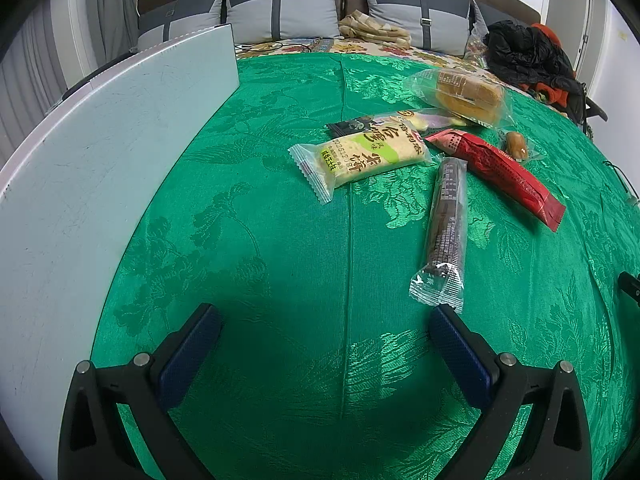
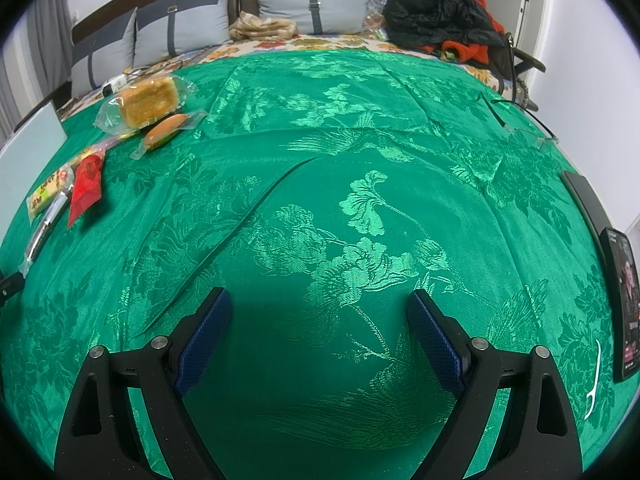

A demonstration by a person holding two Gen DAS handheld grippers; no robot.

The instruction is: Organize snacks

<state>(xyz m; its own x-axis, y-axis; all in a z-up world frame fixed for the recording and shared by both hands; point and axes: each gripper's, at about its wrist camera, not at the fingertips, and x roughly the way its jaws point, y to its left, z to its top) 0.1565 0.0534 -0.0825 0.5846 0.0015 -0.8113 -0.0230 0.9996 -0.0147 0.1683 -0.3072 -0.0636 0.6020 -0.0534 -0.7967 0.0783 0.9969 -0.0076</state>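
Our left tongs (image 1: 324, 344) hang with their blue-padded fingers spread wide and nothing between them, over a green brocade cloth (image 1: 280, 240) that covers the bed. Our right tongs (image 2: 318, 330) are likewise spread wide and empty, above a bare stretch of the same cloth.

The snacks lie in a loose cluster ahead and to the right of the left tongs. Nearest is a long dark bar in clear wrap (image 1: 446, 224), its crimped end just beyond the right finger (image 1: 460, 356) of the left tongs. Beyond it lies a yellow-green rice cracker pack (image 1: 360, 156) with printed characters, and a red packet (image 1: 500, 172) runs diagonally beside the dark bar. A small black packet (image 1: 348, 126) and a pale packet (image 1: 432, 118) peek out behind the cracker pack. Further back sits a wrapped sponge cake (image 1: 468, 94), with a small brown bun in clear wrap (image 1: 516, 145) near the red packet.

In the right wrist view the same cluster sits far to the left. A white board (image 1: 100, 160) stands along the left edge of the cloth. A phone (image 2: 622, 300) with a lit screen lies at the right edge, with a white floss pick (image 2: 594, 376) near it. Grey cushions (image 1: 280, 8) and a heap of black and orange clothing (image 1: 528, 56) line the headboard.
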